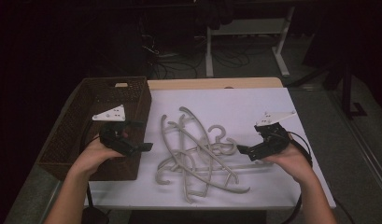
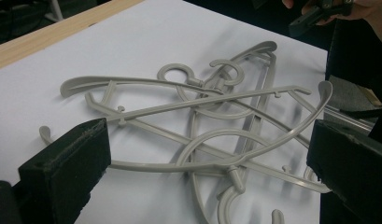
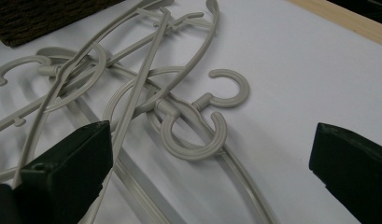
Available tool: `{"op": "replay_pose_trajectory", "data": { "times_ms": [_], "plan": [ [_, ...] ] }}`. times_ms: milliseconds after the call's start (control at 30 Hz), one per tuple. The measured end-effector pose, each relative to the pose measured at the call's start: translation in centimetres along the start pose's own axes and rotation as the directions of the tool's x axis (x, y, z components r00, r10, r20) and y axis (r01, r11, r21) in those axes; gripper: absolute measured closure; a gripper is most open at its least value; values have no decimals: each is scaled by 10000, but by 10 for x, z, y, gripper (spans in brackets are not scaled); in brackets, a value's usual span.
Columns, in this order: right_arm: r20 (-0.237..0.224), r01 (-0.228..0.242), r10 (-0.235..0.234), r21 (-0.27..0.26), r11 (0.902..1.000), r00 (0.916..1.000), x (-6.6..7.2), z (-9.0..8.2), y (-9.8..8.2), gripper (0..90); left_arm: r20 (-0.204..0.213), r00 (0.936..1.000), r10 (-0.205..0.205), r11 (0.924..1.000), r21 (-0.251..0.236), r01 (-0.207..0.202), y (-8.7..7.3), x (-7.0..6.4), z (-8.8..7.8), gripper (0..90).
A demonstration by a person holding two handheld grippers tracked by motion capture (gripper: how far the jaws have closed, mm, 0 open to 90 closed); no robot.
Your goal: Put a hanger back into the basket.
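Hovering left tool (image 1: 141,136) and right tool (image 1: 247,150), jaws apart, tangled grey hangers (image 1: 198,151), wicker basket (image 1: 81,123), no legible writing

Hangers (image 1: 202,149) right of basket (image 1: 81,116)

Dim pics, dark bkgd, soft shadows

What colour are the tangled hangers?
Pale grey hangers; clearest in the left gripper view.
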State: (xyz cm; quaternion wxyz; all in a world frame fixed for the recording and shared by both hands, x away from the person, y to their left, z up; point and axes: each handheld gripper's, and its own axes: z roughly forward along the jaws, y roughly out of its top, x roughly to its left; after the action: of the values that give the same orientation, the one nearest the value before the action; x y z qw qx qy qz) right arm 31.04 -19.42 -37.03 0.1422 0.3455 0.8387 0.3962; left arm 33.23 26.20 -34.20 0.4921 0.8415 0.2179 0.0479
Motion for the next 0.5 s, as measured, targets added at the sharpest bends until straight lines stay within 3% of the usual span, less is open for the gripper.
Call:
{"op": "replay_pose_trajectory", "data": {
  "times_ms": [200,400,500],
  "plan": [
    [-11,-106,106,284,9995,9999,3,4,1,65,-36,10000,2,10000,41,-2,1,-1,0,0],
    [-532,-250,292,786,9966,9982,12,15,5,234,-18,10000,45,10000,74,-45,1,-2,1,0],
    [-924,-315,397,889,9955,9949,19,22,7,389,-23,10000,59,10000,54,-59,1,-3,1,0]
  ]
}}
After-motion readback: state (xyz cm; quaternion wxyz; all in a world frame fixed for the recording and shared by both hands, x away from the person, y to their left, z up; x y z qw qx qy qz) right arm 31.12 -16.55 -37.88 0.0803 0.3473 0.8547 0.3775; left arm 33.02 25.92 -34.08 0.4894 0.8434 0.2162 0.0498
